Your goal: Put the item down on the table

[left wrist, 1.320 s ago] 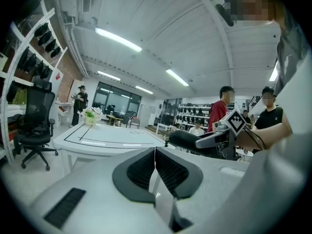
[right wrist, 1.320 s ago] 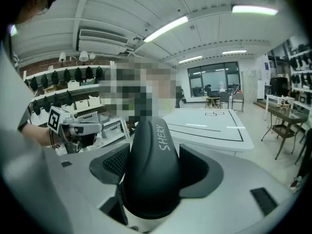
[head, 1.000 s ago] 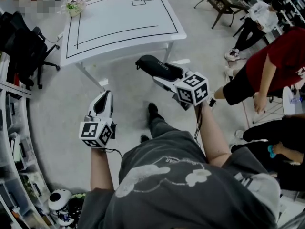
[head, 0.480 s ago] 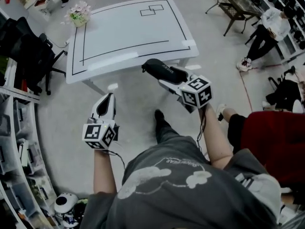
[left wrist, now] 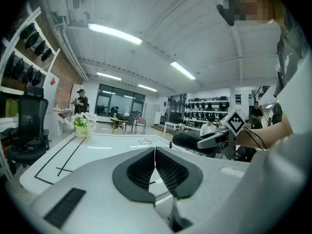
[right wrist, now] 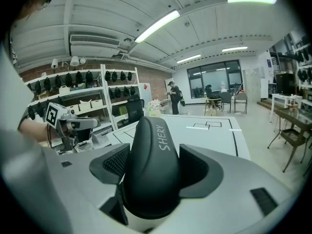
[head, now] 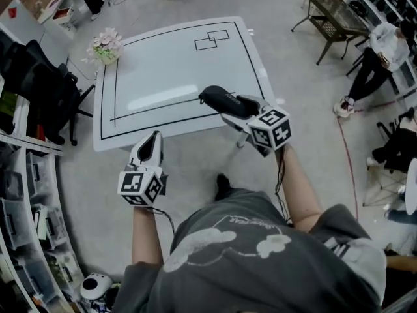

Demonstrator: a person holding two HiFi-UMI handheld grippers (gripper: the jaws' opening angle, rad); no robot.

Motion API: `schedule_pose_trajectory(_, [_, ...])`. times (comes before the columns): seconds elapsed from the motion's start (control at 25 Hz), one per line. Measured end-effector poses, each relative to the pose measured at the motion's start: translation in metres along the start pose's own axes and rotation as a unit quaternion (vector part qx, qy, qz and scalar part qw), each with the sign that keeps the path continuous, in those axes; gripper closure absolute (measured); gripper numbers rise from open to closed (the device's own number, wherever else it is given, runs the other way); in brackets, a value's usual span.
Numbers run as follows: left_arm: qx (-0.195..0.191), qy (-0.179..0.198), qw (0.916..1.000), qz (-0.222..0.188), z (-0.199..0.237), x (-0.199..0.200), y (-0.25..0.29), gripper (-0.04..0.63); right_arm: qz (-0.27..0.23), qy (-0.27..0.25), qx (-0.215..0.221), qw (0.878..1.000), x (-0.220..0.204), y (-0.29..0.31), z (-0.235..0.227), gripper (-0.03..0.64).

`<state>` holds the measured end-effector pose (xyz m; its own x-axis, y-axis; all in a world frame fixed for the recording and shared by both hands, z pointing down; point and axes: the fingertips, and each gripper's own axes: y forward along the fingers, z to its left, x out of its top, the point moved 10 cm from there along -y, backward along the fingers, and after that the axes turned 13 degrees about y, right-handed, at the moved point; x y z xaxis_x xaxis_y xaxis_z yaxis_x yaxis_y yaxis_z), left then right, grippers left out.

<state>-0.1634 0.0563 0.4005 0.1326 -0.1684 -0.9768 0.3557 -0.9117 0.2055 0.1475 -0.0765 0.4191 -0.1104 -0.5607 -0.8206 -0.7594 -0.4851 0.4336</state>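
Right gripper (head: 242,108) fingers clamp a black case (head: 218,98) marked "SHERY", lengthwise, pointing over the bench (head: 163,70). Left gripper (head: 151,139) fingers are closed on nothing.

Only one legible word: "SHERY", white capitals running up the black case (right wrist: 146,179), centre of the right gripper view. In the head view the same print shows mid-frame as a thin white line on the case, too small to read. Dark print on the white flower pot (left wrist: 81,130), left of the left gripper view, is illegible. The left gripper (head: 150,145) and right gripper (head: 226,108) cubes carry black-and-white square markers, no characters.
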Motion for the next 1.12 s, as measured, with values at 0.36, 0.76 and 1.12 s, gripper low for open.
schedule_pose_trajectory(0.36, [0.015,0.008,0.9998,0.005,0.003,0.015,0.062,0.591,0.011,-0.019,0.019,1.0,0.032,0.029,-0.053,0.301])
schedule_pose_trajectory(0.76, [0.025,0.01,0.9995,0.018,0.035,0.012,0.084,0.591,0.037,-0.056,0.038,0.997,0.051,0.084,-0.061,0.302])
schedule_pose_trajectory(1.12, [0.011,0.001,0.9997,0.021,0.115,0.001,0.141,0.591,0.068,-0.116,0.02,0.991,0.088,0.157,-0.076,0.302])
